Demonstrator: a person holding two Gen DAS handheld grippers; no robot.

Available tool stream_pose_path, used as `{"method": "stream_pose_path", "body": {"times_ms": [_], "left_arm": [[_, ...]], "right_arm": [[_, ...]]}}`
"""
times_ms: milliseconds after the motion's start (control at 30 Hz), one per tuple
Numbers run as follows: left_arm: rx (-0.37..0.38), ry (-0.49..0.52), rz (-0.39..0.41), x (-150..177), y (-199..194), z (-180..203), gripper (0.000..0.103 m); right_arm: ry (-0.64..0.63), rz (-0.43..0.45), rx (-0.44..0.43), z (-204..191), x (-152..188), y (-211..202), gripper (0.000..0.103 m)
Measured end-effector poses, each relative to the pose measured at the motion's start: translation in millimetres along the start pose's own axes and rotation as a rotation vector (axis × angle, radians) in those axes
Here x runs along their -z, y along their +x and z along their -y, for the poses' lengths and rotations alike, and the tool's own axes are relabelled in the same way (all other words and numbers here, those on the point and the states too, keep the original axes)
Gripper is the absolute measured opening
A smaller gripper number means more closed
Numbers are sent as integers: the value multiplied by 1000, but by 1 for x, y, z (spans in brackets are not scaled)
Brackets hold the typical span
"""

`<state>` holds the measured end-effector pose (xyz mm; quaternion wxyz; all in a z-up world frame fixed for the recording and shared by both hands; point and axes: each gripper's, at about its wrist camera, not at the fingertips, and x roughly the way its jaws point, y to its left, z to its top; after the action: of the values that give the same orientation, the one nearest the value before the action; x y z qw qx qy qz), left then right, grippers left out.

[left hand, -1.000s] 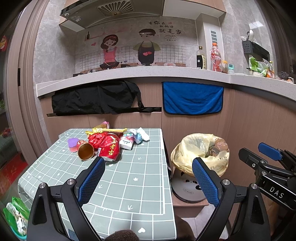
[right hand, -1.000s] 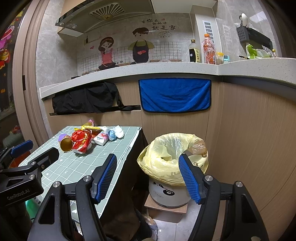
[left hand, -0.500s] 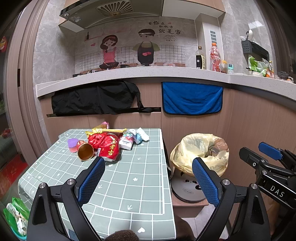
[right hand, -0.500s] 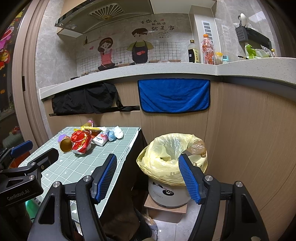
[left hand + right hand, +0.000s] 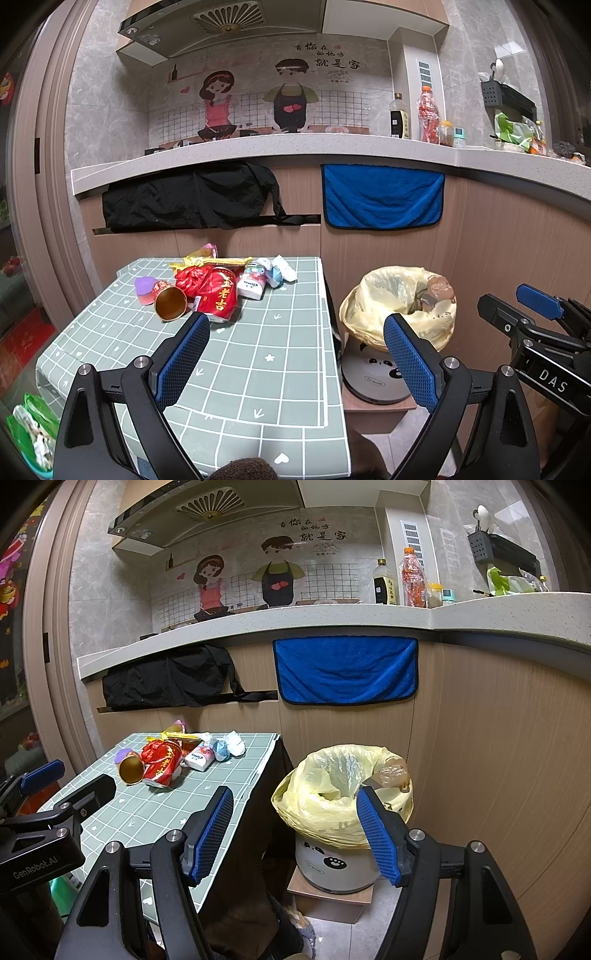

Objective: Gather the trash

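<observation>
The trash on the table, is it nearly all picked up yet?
Not yet. Some rubbish already sits in the yellow-bagged bin beside the table. Nothing is in hand: the left gripper and the right gripper are both open and empty. Left to collect: the red can, the gold cup, the tissue pack and the wrappers.
</observation>
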<state>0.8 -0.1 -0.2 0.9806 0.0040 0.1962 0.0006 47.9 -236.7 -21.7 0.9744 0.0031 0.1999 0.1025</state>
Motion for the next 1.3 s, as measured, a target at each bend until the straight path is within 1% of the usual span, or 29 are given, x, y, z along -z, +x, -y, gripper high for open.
{"method": "stream_pose_path", "body": {"times_ms": [167, 233, 733, 900, 1133, 1233, 1300], "left_arm": [[2, 2, 0, 1, -1, 3, 94], [3, 3, 0, -4, 0, 8, 94], [2, 2, 2, -5, 0, 9, 94], [3, -7, 7, -7, 5, 13, 94], [-20, -28, 24, -24, 16, -13, 94], [-45, -39, 32, -30, 23, -35, 94], [-64, -46, 33, -35, 31, -51, 94]], "right_arm": [[1, -2, 2, 3, 1, -1, 67], [2, -2, 3, 3, 1, -1, 67], [7, -8, 0, 5, 1, -1, 67], [13, -26, -2, 5, 1, 8, 67], [0, -9, -17, -4, -15, 25, 67], [-3, -1, -36, -13, -27, 38, 67], [2, 6, -67, -20, -36, 48, 67]]}}
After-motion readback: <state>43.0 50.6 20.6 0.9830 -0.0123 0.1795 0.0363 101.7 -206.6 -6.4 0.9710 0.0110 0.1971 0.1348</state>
